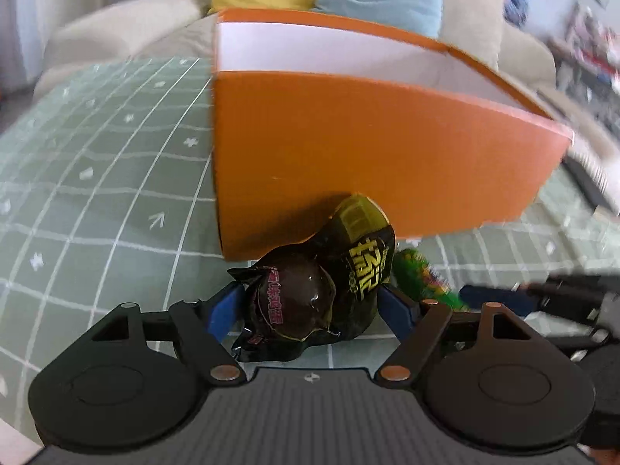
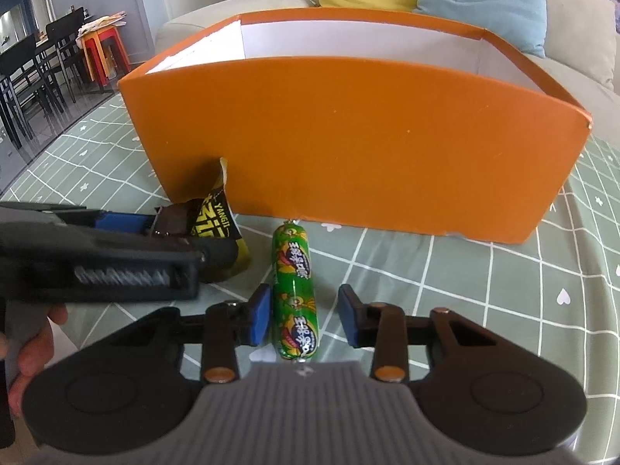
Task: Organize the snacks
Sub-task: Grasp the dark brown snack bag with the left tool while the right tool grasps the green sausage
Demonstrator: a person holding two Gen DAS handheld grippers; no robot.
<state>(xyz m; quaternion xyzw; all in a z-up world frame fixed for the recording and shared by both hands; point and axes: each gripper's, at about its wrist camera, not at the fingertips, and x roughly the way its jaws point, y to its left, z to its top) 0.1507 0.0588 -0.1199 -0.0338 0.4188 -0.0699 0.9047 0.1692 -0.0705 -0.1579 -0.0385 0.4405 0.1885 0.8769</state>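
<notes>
Left wrist cam: left hand-held gripper (image 1: 310, 310) is squeezing a shiny black-and-yellow snack bag (image 1: 329, 283) by the big orange cardboard box (image 1: 368, 147).

Right wrist cam: right hand-held gripper (image 2: 304, 316) is sitting open w/ a green sausage stick (image 2: 296, 290) between its blue fingers (image 2: 259, 317), on the green checked tabletop (image 2: 484, 290).

Black grippers, blue-padded fingers (image 2: 259, 314), copper rivets.
</notes>
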